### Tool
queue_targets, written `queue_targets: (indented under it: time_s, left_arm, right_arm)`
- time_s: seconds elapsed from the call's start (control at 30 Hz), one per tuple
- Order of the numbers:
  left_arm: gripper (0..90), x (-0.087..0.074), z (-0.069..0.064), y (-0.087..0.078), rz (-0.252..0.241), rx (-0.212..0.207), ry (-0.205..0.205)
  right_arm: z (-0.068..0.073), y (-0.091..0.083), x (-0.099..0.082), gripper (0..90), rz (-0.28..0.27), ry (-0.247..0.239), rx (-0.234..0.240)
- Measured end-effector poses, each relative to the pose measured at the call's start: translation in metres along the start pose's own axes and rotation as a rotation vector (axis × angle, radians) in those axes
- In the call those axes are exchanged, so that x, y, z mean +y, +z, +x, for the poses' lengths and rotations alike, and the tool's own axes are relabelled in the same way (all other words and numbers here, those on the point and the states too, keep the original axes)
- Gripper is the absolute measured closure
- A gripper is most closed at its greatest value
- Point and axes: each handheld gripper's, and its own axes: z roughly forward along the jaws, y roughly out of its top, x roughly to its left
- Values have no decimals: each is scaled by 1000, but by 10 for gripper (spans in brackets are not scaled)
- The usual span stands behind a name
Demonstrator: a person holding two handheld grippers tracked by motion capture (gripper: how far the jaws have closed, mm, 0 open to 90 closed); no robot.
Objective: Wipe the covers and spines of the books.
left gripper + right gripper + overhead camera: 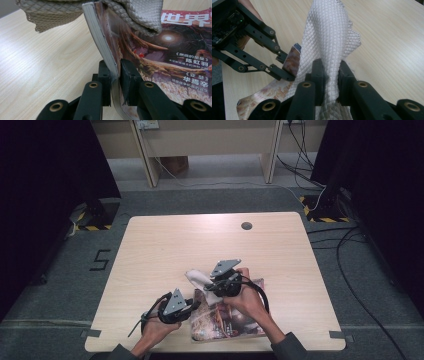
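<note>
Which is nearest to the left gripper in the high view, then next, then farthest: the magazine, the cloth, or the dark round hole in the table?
From the left gripper:
1. Magazine, clamped in it, just right.
2. Cloth, beyond, held by the right gripper.
3. Hole, near the far edge.

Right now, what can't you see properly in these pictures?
- Magazine, high view: the right tool and hand cover much of its cover.
- Magazine title, left gripper view: cut off by the frame edge and draped over by the cloth.
- Cloth's lower end, right gripper view: hidden behind the tool's black jaws.
- Small dark spot on the table, high view: too small to identify.
</note>
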Motion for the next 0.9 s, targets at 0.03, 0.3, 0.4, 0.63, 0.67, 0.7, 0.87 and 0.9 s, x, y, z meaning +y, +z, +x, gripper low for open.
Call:
queue_targets:
  time_s: [0.03, 0.3, 0.4, 0.63, 0.67, 0.7, 0.87, 0.9]
  left_arm:
    - [789, 0, 0, 0, -1, 1, -1]
    - [789, 0, -1, 0, -5, 2, 4]
    - [788, 1, -1, 0, -4, 4, 12]
    - [783, 0, -2, 0, -5, 5, 12]
    - [783, 1, -2, -1, -6, 6, 12]
    - [783, 1, -2, -1, -7, 7, 13]
    - [782, 1, -2, -1, -5, 7, 16]
    - [782, 1, -2, -1, -5, 8, 16]
  right_arm:
    - [1, 0, 1, 794, 1, -3, -3]
    - [16, 4, 14, 792, -15, -44, 16]
    - [12, 2, 12, 792, -12, -32, 20]
    - [-3, -1, 0, 792, 11, 6, -4]
    - [-3, -1, -1, 792, 10, 10, -5]
    - [-3, -2, -1, 792, 7, 10, -5]
    - [5, 0, 6, 791, -2, -14, -1]
    - [8, 1, 8, 791, -4, -19, 3]
